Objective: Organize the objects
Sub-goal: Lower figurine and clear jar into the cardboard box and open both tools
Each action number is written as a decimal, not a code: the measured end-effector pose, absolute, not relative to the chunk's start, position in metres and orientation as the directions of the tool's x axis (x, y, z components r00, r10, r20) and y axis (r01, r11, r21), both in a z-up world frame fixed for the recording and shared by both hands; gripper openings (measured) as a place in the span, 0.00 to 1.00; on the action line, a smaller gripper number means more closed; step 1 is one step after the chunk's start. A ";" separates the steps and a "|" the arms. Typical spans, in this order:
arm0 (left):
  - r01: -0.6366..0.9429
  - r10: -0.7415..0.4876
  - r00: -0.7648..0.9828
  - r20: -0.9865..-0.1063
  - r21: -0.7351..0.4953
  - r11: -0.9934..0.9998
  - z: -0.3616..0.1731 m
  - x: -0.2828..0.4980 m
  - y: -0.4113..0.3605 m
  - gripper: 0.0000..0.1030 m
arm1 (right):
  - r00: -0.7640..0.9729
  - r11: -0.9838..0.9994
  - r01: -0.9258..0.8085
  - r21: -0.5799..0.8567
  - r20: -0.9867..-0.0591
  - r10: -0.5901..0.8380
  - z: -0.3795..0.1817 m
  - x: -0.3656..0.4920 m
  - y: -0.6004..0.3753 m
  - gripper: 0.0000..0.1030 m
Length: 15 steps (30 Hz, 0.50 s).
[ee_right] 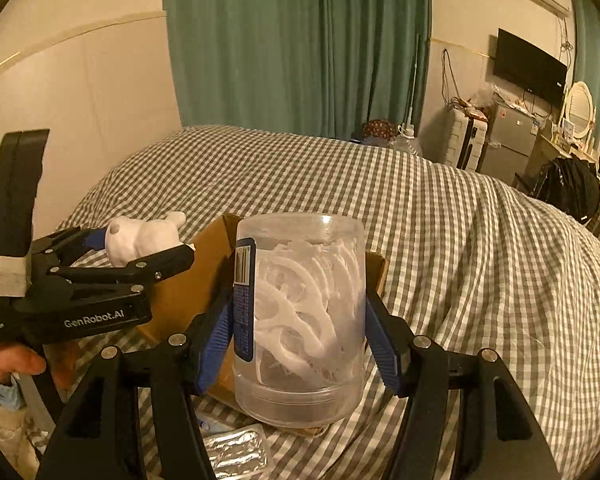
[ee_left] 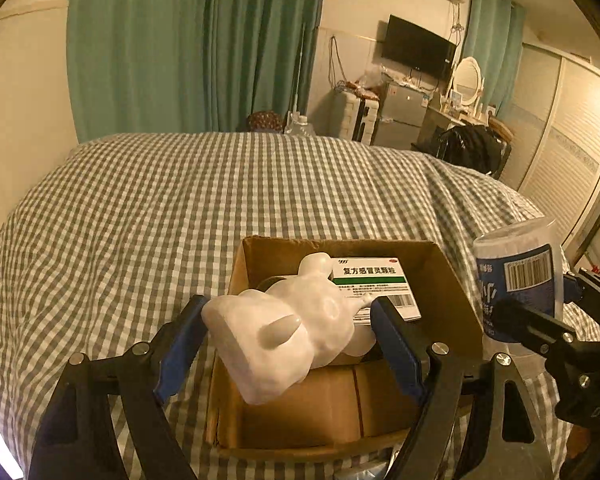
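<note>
A bed (ee_left: pixel 220 208) in a grey-and-white checked cover fills most of both views, with green curtains (ee_left: pixel 192 40) hanging at its far side. On the near part of the cover sits an open cardboard box (ee_left: pixel 456 292), and a white medicine carton (ee_left: pixel 374 286) with a green stripe lies flat inside it toward the far wall.

The left gripper (ee_left: pixel 288 332) holds a white figurine (ee_left: pixel 284 336) above the near half of the box, the blue pads pressed on its two sides with the jaws standing wide around it. In the right wrist view the same figurine shows at the far left, held clear of the bedcover.

The right gripper (ee_right: pixel 300 320) clamps a clear plastic jar (ee_right: pixel 300 312) of white floss picks, lid end down, jaws at a middling spread against its walls; it hangs just right of the box. A foil blister pack (ee_right: pixel 236 454) lies on the cover near the bottom edge, under the jar
</note>
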<state>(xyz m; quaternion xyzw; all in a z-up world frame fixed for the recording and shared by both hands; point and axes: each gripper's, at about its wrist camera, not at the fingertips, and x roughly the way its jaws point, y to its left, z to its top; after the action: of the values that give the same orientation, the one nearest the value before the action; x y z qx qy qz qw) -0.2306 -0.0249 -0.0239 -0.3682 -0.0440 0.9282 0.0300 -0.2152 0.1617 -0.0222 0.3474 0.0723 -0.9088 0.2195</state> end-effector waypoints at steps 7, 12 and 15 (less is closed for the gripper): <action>-0.026 0.063 -0.748 -0.661 -0.065 -0.998 -0.019 -0.222 -0.021 0.95 | -0.687 -0.907 0.421 0.025 -0.645 -0.336 -0.027 -0.216 0.163 0.83; -0.037 0.066 -0.760 -0.646 -0.058 -0.998 -0.004 -0.201 -0.021 0.95 | -0.707 -0.911 0.410 0.040 -0.617 -0.345 -0.014 -0.210 0.174 0.83; -0.037 0.054 -0.768 -0.638 -0.039 -0.999 0.009 -0.179 -0.022 0.95 | -0.721 -0.916 0.401 0.023 -0.609 -0.331 -0.006 -0.201 0.180 0.83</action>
<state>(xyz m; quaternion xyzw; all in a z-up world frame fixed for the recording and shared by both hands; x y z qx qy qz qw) -0.1787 -0.0222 0.0093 -0.3399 -0.0121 0.9401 0.0242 -0.2008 0.1796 -0.0057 0.3171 0.0552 -0.9259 0.1978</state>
